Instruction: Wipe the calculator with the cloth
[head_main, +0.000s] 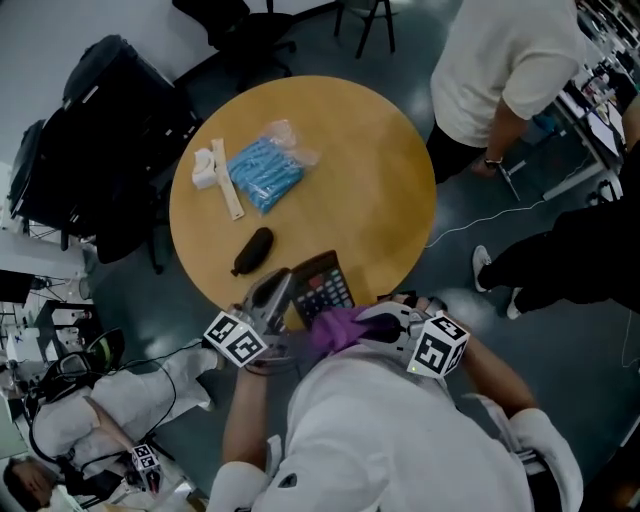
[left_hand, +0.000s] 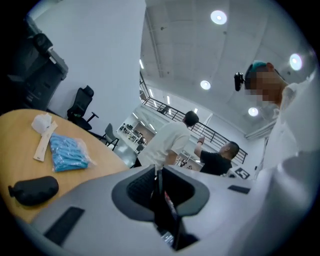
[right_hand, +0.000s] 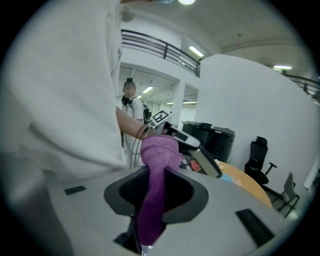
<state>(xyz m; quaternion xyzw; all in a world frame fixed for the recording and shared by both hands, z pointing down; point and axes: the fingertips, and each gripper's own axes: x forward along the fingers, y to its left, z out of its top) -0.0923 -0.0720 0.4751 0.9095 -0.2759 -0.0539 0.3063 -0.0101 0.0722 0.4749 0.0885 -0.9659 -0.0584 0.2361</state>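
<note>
Two grips: left gripper (head_main: 278, 292) clamped on calculator (head_main: 325, 284); right gripper (head_main: 368, 325) pinching cloth (head_main: 335, 331).
Cloth should be dragged flat; calculator held steady.

Table (head_main: 385, 170) right half bare, passable; black pouch (head_main: 252, 250), blue packet (head_main: 264, 172) crowd left half beyond calculator (head_main: 322, 287).

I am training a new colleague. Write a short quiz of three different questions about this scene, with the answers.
1. Fill in: the black pouch and the blue packet lie on the round ___.
2. What is the left gripper shut on? A) black pouch B) calculator C) blue packet
3. True or false: the right gripper holds the purple cloth between its jaws.
Key: 1 table; 2 B; 3 true.
</note>
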